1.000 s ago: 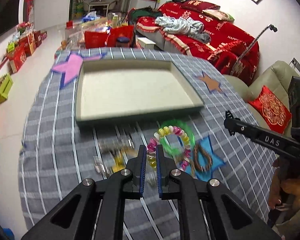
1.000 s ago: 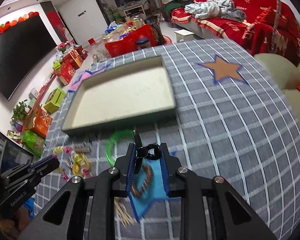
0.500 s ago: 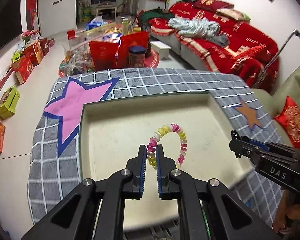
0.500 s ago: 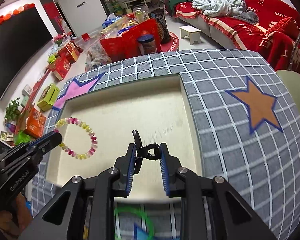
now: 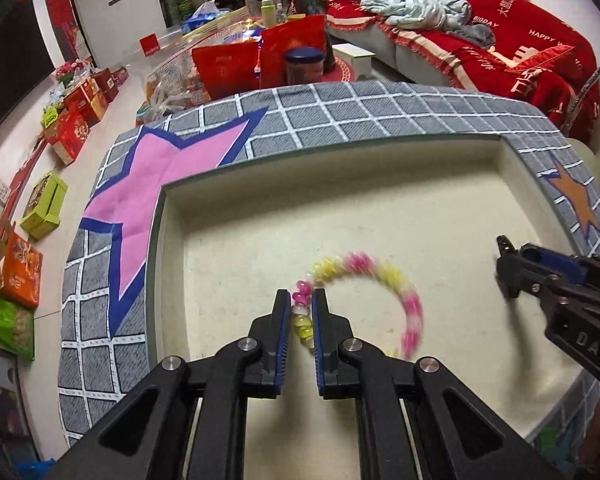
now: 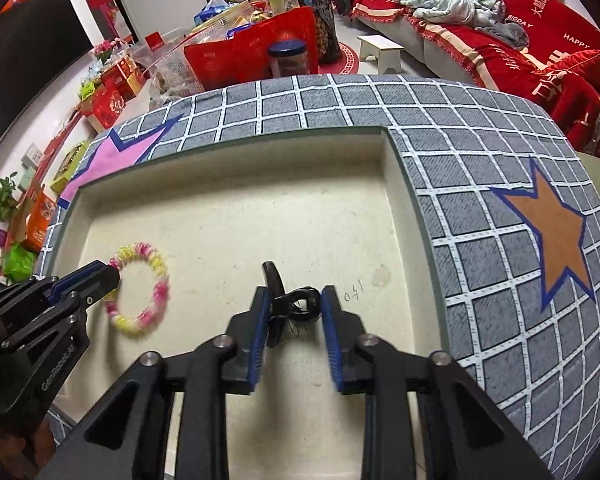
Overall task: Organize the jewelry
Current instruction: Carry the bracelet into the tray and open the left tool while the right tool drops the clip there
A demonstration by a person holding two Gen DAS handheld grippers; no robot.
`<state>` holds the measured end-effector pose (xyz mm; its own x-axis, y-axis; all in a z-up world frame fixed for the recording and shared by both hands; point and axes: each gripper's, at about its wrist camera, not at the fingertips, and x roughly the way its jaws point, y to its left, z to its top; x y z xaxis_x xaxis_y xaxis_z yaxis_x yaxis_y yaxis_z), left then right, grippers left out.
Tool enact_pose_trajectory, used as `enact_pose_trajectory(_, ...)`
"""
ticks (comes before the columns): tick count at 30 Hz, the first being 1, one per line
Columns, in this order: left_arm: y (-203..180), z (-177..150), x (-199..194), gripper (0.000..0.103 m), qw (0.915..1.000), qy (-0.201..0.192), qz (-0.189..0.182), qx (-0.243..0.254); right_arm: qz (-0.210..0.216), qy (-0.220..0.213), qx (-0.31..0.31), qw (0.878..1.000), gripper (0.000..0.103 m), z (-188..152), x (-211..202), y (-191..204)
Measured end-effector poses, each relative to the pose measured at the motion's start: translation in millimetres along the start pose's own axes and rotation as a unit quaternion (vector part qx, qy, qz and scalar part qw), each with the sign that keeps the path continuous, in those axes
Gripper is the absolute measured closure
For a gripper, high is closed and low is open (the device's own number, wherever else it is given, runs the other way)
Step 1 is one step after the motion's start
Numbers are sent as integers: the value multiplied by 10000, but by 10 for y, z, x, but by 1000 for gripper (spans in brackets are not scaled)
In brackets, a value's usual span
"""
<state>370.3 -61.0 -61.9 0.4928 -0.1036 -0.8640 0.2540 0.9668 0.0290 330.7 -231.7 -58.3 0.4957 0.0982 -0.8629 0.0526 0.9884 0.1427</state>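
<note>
Both loads poised over the tray, release pending.

Left gripper (image 5: 302, 300) jaws pinch the beaded bracelet (image 5: 380, 276), its loop trailing right over the cream tray (image 6: 396, 184); right gripper (image 6: 294, 300) jaws pinch a black clip (image 6: 290, 302) nearer the tray's right wall. Likely drop straight down.

living room, evening light, pale glossy floor (image 5: 112, 100). sofa (image 5: 500, 40) along the right wall under red printed covers, a heap of light blue-grey laundry (image 5: 420, 8) on top. small cream footstool (image 6: 380, 50) in front of it, beside a round red rug (image 6: 350, 58). large dark television screen (image 6: 28, 80) on the left wall; red and green gift boxes (image 5: 72, 128) lined along the floor below it. red bags (image 6: 252, 56) and a blue-lidded jar (image 6: 288, 58) beyond the counter (image 6: 480, 160), which wears a grey checked cloth with star patches.
</note>
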Motion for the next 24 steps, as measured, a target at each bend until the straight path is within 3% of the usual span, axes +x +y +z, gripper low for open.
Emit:
enact_pose_trajectory(1,-2,-3,4,77,10000,-7,38,13,4,-3,-18,10000,46,7,2,4)
enact_pose_trajectory(3,-18,-8,4,77,9999,-14,98,82,41,-59,0,10000,36,14,-22,-12)
enact_pose_trajectory(8,-15,-49,-48,77,10000,-53,-54,-21,280,-357,174,9988,35,60,-234,-51)
enact_pose_trajectory(10,1,-54,-74,76,9997,-82,-184,-130,358,-495,230,9979,27,49,-364,-71)
enact_pose_trajectory(11,5,-55,-86,70,9996,-116,-216,-158,391,-548,250,9974,25,37,-411,-74)
enact_pose_trajectory(12,13,-55,-102,56,9994,-160,-254,-199,424,-603,276,9969,23,16,-463,-81)
enact_pose_trajectory(13,17,-55,-116,11,9992,-191,-238,-251,455,-626,302,9965,23,1,-496,-88)
enact_pose_trajectory(14,24,-64,-144,0,9989,-284,-171,-326,494,-634,335,9962,23,-18,-532,-98)
enact_pose_trajectory(20,3,-62,-353,0,9980,-562,-124,-255,651,-722,551,9937,23,-152,-728,-164)
enact_pose_trajectory(24,36,-163,-708,0,9942,-1036,-219,-172,806,-1004,545,9902,12,-295,-975,-210)
